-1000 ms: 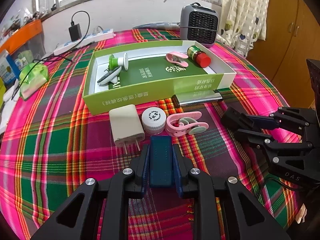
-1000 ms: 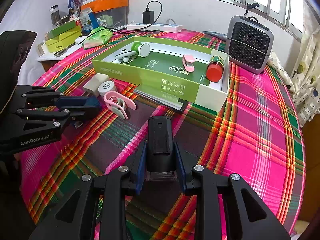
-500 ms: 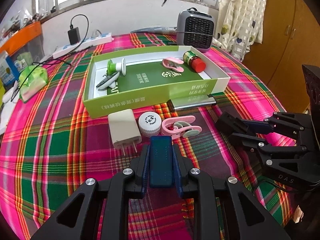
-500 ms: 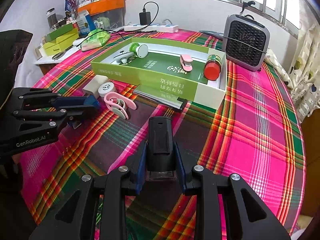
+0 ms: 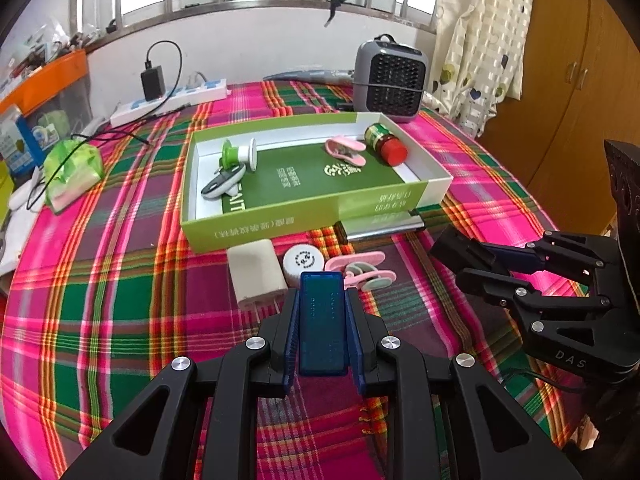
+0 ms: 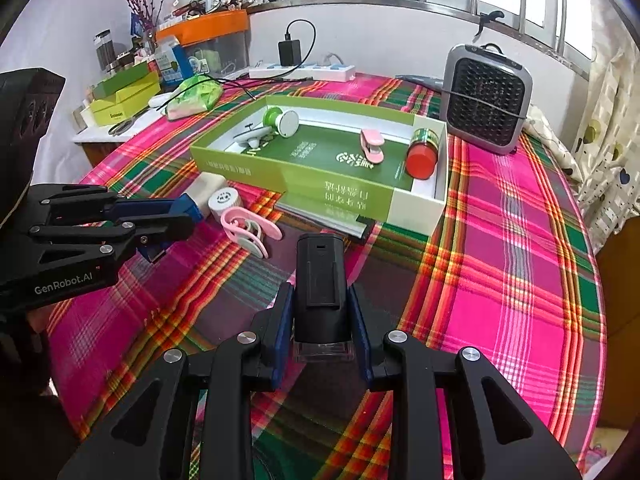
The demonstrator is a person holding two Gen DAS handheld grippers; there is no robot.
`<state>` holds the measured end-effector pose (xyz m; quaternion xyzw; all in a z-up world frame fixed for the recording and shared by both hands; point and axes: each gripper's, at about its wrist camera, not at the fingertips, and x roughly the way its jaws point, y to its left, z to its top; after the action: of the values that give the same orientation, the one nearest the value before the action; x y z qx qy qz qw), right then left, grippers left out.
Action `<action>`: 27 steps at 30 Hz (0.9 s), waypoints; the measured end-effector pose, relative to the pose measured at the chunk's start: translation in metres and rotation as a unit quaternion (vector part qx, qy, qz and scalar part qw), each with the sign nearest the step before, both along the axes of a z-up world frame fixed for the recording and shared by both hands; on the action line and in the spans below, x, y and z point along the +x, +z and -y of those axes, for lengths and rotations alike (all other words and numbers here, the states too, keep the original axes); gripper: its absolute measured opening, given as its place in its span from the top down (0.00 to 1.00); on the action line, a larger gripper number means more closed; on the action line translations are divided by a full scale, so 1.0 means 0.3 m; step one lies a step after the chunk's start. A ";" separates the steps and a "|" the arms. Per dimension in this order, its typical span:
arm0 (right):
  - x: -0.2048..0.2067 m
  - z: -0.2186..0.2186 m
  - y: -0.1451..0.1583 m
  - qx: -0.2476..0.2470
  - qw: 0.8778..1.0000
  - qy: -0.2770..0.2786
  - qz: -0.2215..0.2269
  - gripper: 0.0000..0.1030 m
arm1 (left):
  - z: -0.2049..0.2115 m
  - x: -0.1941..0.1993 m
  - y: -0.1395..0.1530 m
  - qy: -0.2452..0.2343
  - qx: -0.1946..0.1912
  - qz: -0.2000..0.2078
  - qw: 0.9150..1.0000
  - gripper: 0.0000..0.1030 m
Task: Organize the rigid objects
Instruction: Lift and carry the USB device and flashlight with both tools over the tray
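My left gripper [image 5: 322, 296] is shut on a blue translucent block [image 5: 322, 328] and holds it just above the plaid cloth. My right gripper [image 6: 320, 292] is shut on a black device with a clear base [image 6: 319, 276]. Each gripper also shows in the other's view: the right gripper [image 5: 452, 256] at the right side, the left gripper [image 6: 176, 220] at the left. Ahead lies an open green box [image 5: 280, 224] with a green-white spool [image 5: 240, 154], a pink clip [image 5: 346, 152] and a red-lidded jar [image 5: 386, 144] inside. In front of it lie a white charger [image 5: 256, 276], a white cap [image 5: 304, 260], a second pink clip [image 5: 360, 272] and a silver bar [image 5: 380, 228].
A grey fan heater [image 5: 390, 76] stands behind the box, with a power strip [image 5: 172, 100] along the wall. A green bag [image 5: 72, 172] lies at the left, and yellow-green boxes [image 6: 124, 100] sit on a side shelf. The table edge curves off at the right near a wardrobe.
Both grippers keep their grips and stay about where they were. The views have only tilted slightly.
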<state>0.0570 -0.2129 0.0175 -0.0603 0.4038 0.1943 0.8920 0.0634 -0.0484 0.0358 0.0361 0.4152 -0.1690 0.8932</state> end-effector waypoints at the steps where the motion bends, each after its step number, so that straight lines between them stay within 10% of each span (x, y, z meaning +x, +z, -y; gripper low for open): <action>1: 0.000 0.001 0.007 0.000 1.000 -0.001 0.002 0.72 | -0.002 -0.001 0.006 0.000 -0.001 0.002 1.000 0.80; 27: 0.210 -0.008 0.141 0.002 1.000 0.006 0.024 0.72 | -0.040 0.246 0.106 0.014 -0.028 0.015 0.999 0.80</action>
<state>0.1202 -0.2106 0.0598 -0.0656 0.3814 0.1990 0.9004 0.1373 -0.0364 0.0676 0.0075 0.3976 -0.1671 0.9022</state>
